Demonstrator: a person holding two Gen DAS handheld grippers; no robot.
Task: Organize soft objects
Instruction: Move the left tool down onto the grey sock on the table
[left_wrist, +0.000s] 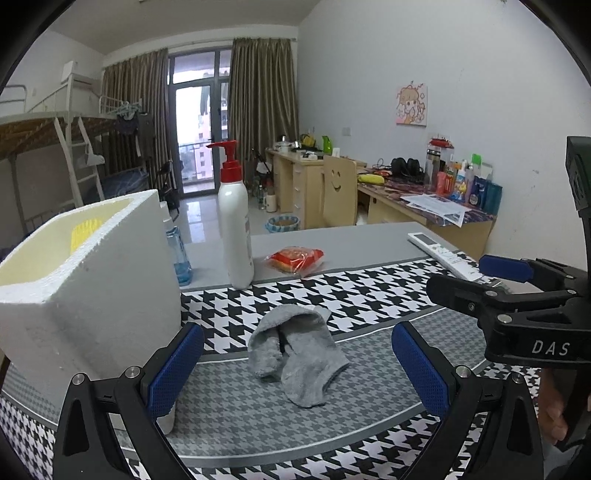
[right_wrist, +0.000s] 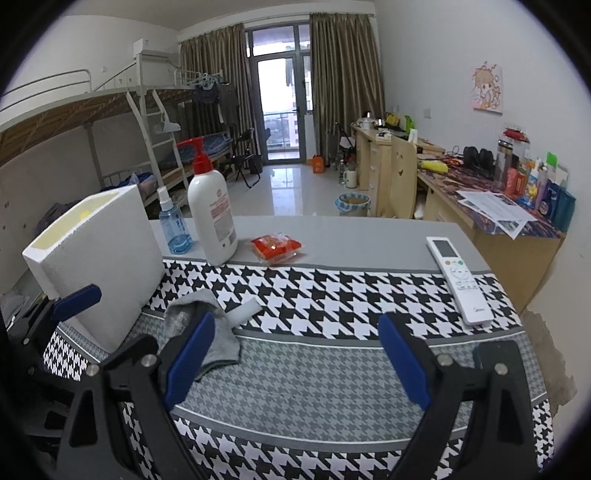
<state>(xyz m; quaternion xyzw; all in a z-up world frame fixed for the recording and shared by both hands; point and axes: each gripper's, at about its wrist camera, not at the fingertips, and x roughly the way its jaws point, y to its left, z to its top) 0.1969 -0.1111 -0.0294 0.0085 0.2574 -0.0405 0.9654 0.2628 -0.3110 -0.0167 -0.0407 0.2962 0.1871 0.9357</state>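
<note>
Left gripper (left_wrist: 297, 367) spread wide around crumpled grey sock (left_wrist: 295, 354) untouched on houndstooth cloth (left_wrist: 369, 291), right gripper (right_wrist: 295, 354) held wide and empty, foam box (left_wrist: 92, 288) set beside, 1 lotion bottle (left_wrist: 234, 221) placed beyond.

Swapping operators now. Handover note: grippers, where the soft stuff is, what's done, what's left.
Left gripper: open, empty, lined up on the grey sock, not touching it.
Right gripper: open, empty, over bare cloth to the right of the sock.
Sock lies crumpled on the houndstooth cloth, just right of the white foam box. Something yellow shows inside the box; I cannot tell what it is.
Done: nothing that shows; the sock is not picked up.
Left: grasp the sock, probably with the left gripper, and likely put it in the box.
</note>
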